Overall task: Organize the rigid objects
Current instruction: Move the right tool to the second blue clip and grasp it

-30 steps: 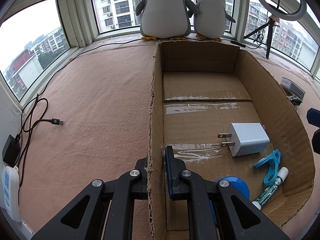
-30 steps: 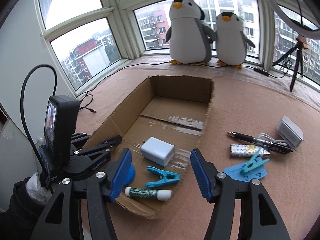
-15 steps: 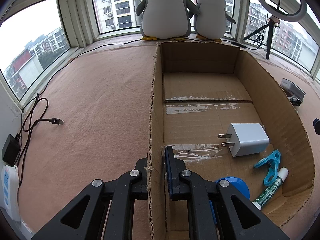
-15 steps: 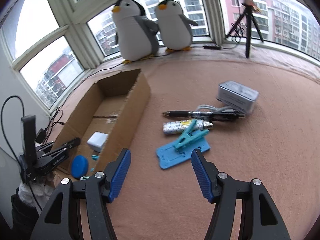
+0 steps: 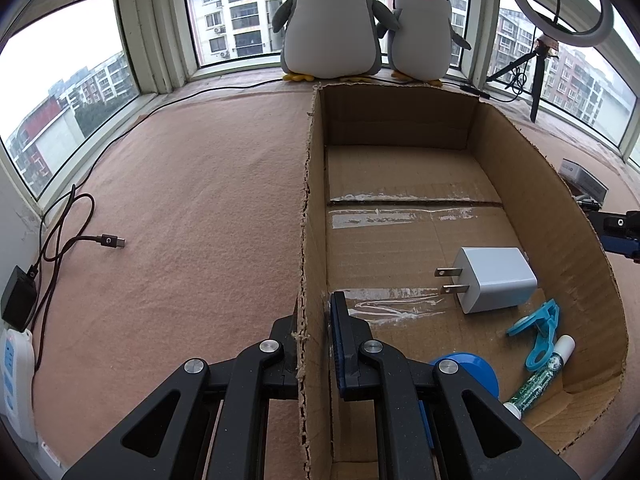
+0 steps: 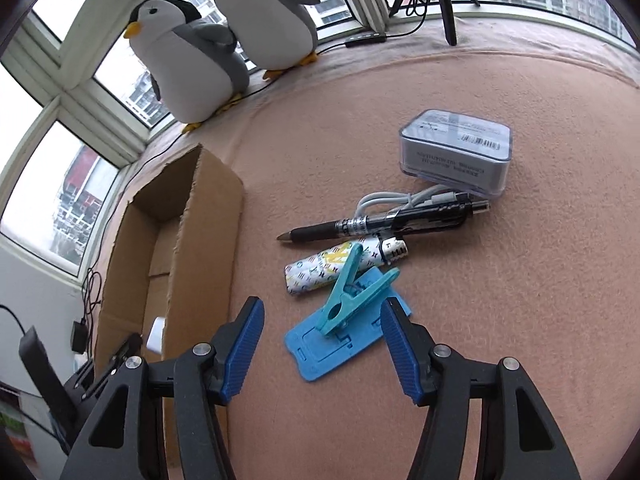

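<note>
Right wrist view, your right gripper spread wide and empty above the teal clothespin on the blue card, barcode label on the clear case, lettering unreadable, your left gripper clamped on the cardboard box wall, white charger inside.

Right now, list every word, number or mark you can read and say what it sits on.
"C": a ring-like mark on the USB cable plug.
Clear plastic case: barcode and lines of print, too small to read.
Black pen: label print, too blurred.
Patterned lighter: small letter-like motifs, not legible.
</note>
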{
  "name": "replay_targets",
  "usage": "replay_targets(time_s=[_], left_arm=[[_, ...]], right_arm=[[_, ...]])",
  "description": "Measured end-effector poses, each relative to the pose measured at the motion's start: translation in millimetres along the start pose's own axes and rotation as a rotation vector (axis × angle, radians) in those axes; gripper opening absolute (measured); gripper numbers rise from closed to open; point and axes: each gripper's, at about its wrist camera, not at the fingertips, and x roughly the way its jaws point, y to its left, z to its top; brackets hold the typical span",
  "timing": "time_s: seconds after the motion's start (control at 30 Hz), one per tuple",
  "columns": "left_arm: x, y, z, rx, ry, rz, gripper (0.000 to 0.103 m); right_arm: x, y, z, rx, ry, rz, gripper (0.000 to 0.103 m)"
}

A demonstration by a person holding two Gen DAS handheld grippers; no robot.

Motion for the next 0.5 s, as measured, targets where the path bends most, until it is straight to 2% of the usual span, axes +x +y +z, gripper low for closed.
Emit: replay_targets(time_s=[0.3, 0.5], left_arm=[[1, 2, 0, -0.006, -0.002, -0.012, 0.01], [0, 3, -1, -0.008, -0.003, -0.013, 0.01]], right_arm=[[14, 17, 2, -0.07, 0.012, -0.138, 0.04], [16, 18, 1, -0.11, 0.02, -0.181, 0.03]])
